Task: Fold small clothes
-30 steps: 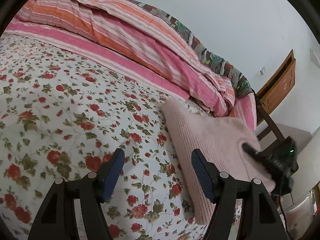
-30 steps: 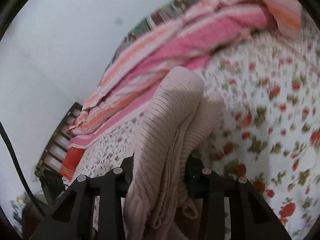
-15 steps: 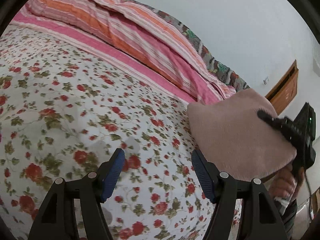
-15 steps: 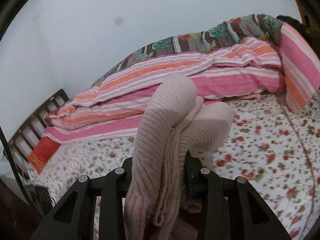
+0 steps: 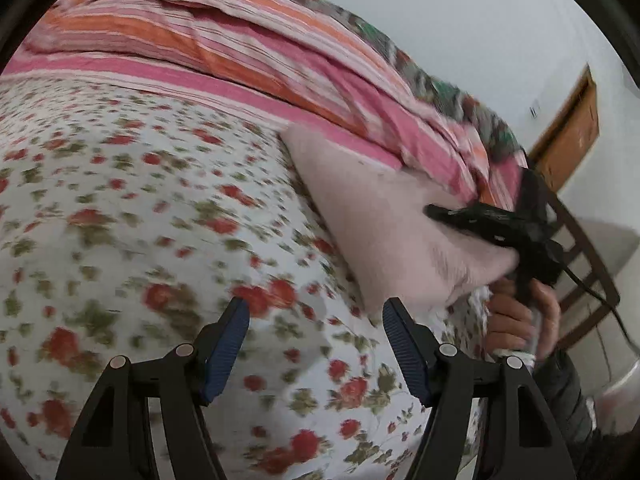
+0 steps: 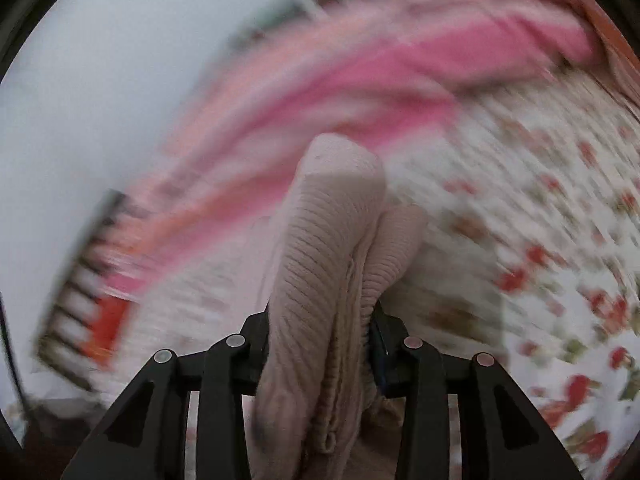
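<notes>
A folded pale pink ribbed knit garment (image 5: 384, 220) is held flat over the right side of the flowered bed sheet (image 5: 120, 208). My right gripper (image 5: 472, 224) is shut on its near right edge; in the right wrist view the thick folded knit (image 6: 332, 264) fills the gap between the jaws of that gripper (image 6: 320, 328). My left gripper (image 5: 316, 328) is open and empty, low over the sheet, just left of the garment's near corner. Both views are blurred by motion.
A striped pink and orange quilt (image 5: 248, 48) is bunched along the far side of the bed. A wooden bed frame (image 5: 580, 248) and a wooden door (image 5: 572, 136) are at the right. A white wall is behind.
The right gripper has swung the folded garment down and to the left toward the sheet. The left gripper has shifted slightly and stayed open.
</notes>
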{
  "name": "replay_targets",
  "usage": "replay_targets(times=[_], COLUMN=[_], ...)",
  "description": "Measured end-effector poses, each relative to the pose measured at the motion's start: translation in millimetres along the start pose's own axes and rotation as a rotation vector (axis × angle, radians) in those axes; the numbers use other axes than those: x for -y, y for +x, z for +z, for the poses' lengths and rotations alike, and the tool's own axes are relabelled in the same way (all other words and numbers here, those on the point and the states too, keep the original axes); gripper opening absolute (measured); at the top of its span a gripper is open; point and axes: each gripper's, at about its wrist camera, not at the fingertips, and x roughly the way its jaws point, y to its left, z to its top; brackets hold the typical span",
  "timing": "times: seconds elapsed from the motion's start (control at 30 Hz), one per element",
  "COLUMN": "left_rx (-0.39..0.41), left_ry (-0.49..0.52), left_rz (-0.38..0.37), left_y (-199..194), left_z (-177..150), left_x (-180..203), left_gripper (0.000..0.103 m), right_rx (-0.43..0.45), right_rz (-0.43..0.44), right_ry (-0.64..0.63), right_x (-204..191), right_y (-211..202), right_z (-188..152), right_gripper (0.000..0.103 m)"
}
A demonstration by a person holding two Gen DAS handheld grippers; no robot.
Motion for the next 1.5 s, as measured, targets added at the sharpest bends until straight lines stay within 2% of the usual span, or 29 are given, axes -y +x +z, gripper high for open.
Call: replay_targets(times=[0.07,0.23,0.3,0.37,0.5,0.57,0.63,0.73,0.8,0.87,0.93,1.03,1.1,1.23,1.37,1.5], left_rx=[-0.011,-0.041,-0.047,-0.047,0.013,0.062,0.097,0.091,0.075,0.043,0.033,0.023,0.02,0.038,-0.062,-0.05], left_ry=[0.032,0.117,0.141,0.145,0.125,0.133,0.126,0.112,0.101,0.08,0.057,0.042,0.036,0.039,0.047,0.039], left_rz=[0.004,0.04,0.08,0.088,-0.003,-0.015,0.0,0.032,0.085,0.118,0.103,0.109,0.108,0.129,0.168,0.13], left_y=[8,26,32,35,19,7,1,10,22,36,44,53,56,61,88,91], left_z=[-1,1,0,0,-2,-2,4,21,33,38,36,35,38,49,49,40], left_x=[10,38,47,53,56,58,60,67,70,72,69,67,67,68,63,56], left_gripper=[0.067,0.067,0.067,0.066,0.066,0.066,0.066,0.066,0.066,0.066,0.066,0.066,0.066,0.066,0.07,0.072], right_rx=[0.005,0.094,0.108,0.106,0.102,0.097,0.08,0.03,0.015,0.059,0.118,0.084,0.058,0.058,0.066,0.076], right_rz=[0.063,-0.021,0.008,0.058,0.129,0.124,0.078,0.015,-0.009,0.014,0.041,0.014,0.032,0.009,-0.049,-0.003], right_ry=[0.017,-0.192,-0.254,-0.271,-0.296,-0.305,-0.315,-0.342,-0.381,-0.418,-0.409,-0.356,-0.309,-0.332,-0.406,-0.378], right_x=[12,-12,-21,-21,-27,-31,-33,-32,-32,-29,-20,1,13,3,-15,-14], right_y=[-8,-51,-70,-82,-96,-92,-80,-59,-50,-59,-71,-55,-46,-53,-56,-61], right_z=[2,-4,-14,-21,-36,-39,-38,-40,-42,-47,-50,-51,-52,-45,-45,-36], right_gripper=[0.044,0.045,0.045,0.045,0.048,0.05,0.05,0.043,0.035,0.019,0.012,0.011,0.011,0.012,0.015,0.017])
